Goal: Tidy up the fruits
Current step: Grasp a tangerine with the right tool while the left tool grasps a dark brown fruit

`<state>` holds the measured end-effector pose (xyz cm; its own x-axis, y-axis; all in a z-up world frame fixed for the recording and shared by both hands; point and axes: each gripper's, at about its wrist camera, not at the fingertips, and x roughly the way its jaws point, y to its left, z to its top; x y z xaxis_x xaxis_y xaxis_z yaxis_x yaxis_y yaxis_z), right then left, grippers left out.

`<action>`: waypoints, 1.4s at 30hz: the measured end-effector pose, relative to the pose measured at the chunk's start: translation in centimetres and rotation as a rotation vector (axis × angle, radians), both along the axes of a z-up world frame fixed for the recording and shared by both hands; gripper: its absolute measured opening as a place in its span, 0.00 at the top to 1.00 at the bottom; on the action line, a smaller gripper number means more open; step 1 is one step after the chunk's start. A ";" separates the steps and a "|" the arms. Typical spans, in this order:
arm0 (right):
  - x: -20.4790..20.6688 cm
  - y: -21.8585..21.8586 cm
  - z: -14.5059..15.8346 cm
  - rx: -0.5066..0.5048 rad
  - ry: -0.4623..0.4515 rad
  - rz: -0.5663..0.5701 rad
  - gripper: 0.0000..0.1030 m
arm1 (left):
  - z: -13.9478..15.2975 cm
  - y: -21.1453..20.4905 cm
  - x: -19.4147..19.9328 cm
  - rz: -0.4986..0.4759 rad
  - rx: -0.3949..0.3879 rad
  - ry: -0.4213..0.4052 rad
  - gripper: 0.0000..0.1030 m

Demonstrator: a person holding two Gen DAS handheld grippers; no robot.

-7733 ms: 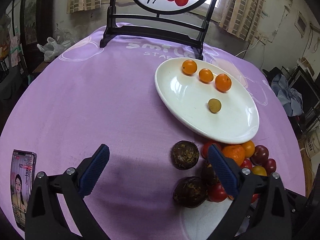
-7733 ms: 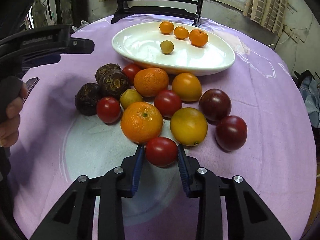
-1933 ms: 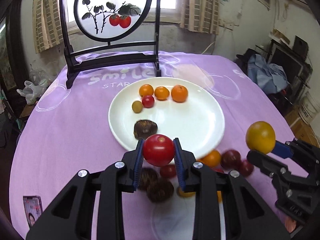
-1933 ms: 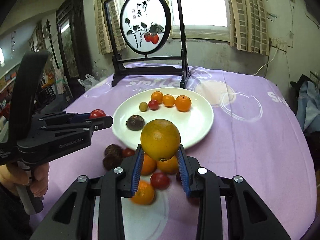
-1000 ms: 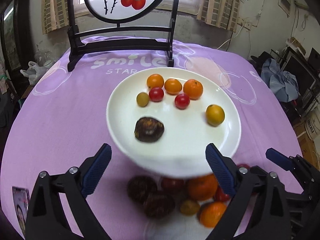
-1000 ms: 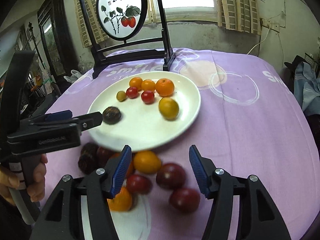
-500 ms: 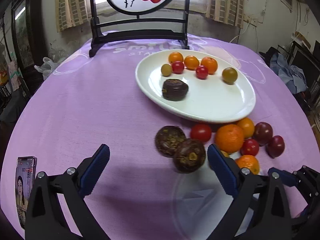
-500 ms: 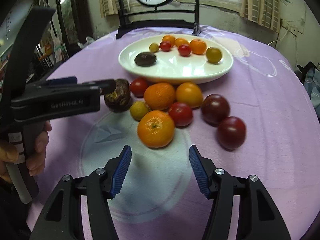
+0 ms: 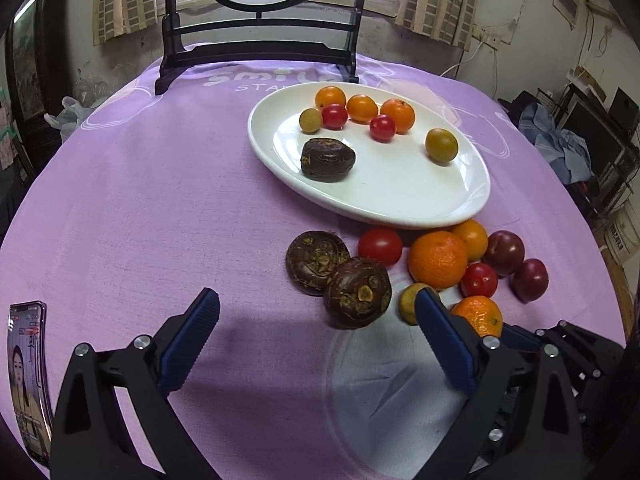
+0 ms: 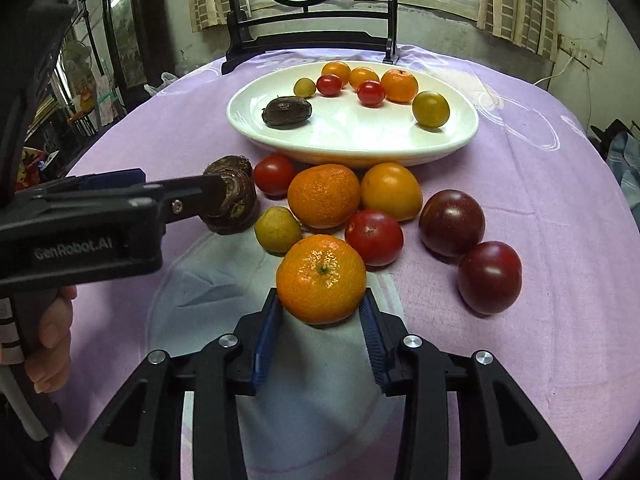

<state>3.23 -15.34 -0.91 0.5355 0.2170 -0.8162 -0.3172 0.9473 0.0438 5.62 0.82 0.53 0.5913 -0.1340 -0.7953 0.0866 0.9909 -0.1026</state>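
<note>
Left wrist view: the left gripper [image 9: 316,340] gapes wide over purple cloth [image 9: 140,208], a brown fruit [image 9: 357,292] just ahead between its fingers.

Right wrist view: the right gripper [image 10: 320,336] is narrowed around a tangerine [image 10: 321,278], pads touching its sides, on the cloth short of the plate [image 10: 360,140].

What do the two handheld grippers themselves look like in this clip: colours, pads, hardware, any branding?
Both are matte black plastic with triangular cut-outs and silver screws. The left gripper and right gripper carry ribbed blue pads on their fingers. Seen side-on, the left one's body reads "GenRobot.AI" in grey; a bare hand holds its handle.
</note>
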 end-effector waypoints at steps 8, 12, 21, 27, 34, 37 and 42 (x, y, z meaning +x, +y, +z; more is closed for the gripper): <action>-0.3 -1.6 1.2 0.001 -0.014 -0.030 0.61 | -1.5 -0.7 0.5 -0.023 0.039 0.054 0.07; -0.5 -2.1 1.7 0.010 -0.025 -0.039 0.61 | -2.2 -1.1 0.6 -0.041 0.060 0.070 0.09; -0.8 -2.0 2.0 0.015 -0.034 -0.028 0.61 | -3.1 -2.3 1.1 -0.051 0.124 0.049 0.26; -0.7 -1.8 1.7 0.008 -0.030 -0.021 0.60 | -2.8 -3.3 1.1 -0.092 0.118 0.015 0.56; -0.6 -2.3 1.8 0.034 -0.045 -0.036 0.61 | -2.2 -2.6 0.3 -0.106 0.043 0.054 0.61; -1.1 -2.6 2.9 0.072 -0.092 -0.009 0.61 | -0.9 -2.2 -0.5 -0.116 -0.027 0.051 0.61; -1.3 -3.9 5.0 0.177 -0.140 -0.019 0.61 | 2.2 -2.5 -1.9 -0.149 -0.060 -0.009 0.61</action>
<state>1.91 -19.20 4.05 0.6460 0.3389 -0.6840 -0.3142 0.9347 0.1664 3.72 -1.64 2.73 0.5683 -0.2681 -0.7779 0.2331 0.9592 -0.1603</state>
